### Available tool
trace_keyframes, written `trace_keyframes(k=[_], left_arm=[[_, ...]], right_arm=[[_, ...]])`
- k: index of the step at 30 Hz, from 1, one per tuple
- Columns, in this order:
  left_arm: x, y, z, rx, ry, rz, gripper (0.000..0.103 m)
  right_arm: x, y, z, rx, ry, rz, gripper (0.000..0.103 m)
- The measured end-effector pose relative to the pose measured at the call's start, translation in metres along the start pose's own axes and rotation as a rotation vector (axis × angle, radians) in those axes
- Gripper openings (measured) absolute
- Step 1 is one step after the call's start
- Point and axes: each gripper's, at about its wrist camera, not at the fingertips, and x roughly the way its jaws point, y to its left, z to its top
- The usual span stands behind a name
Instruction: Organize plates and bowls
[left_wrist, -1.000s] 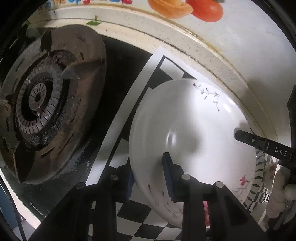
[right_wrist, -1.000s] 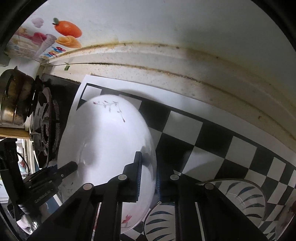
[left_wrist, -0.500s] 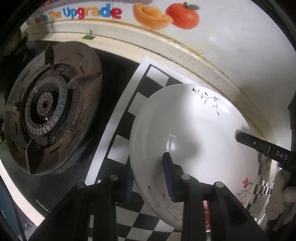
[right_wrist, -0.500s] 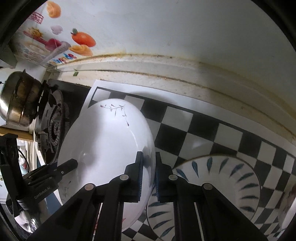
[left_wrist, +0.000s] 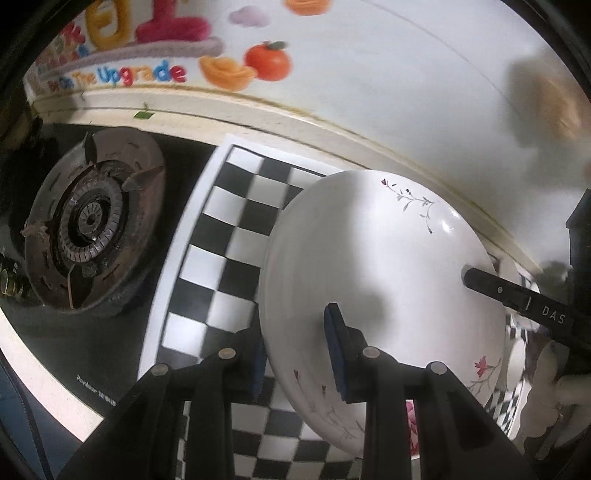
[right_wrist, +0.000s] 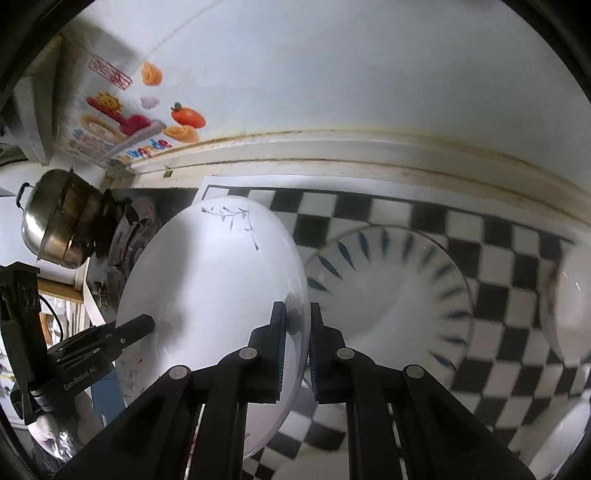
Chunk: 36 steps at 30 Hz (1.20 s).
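A white wall (right_wrist: 332, 74) rises behind the counter, joined to it by a cream, stained backsplash ledge (right_wrist: 369, 155). A colourful sticker with cartoon fruit and lettering (left_wrist: 155, 55) is fixed to the wall at left. A black-and-white checkered mat (left_wrist: 229, 221) covers the counter. Beside it lies a black glass hob with a worn round gas burner (left_wrist: 92, 221). A stainless steel lidded pot (right_wrist: 59, 218) stands on the far burner.
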Motion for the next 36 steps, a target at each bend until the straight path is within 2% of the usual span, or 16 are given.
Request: trace_keyframes(k=[9, 16, 24, 36], left_arm=[[-0.011, -0.049, -0.045, 0.113, 0.026, -0.063, 0.026], [-0.011, -0.08, -0.08, 0.208, 0.061, -0.093, 0.026], [0.011, -0.102, -0.115, 0.28, 0.136, -0.093, 0.026], [0.051, -0.119, -0.145, 0.354, 0.226, -0.063, 0.026]], right_arm=[[-0.075, -0.038, -0.078, 0.09, -0.081, -0.023, 0.013], [-0.109, -0.071, -0.148, 0.177, -0.119, -0.042, 0.013], [-0.111, -0.104, -0.221, 0.281, -0.122, -0.041, 0.013], [-0.07, -0.137, -0.269, 0.378, -0.051, -0.048, 0.013]])
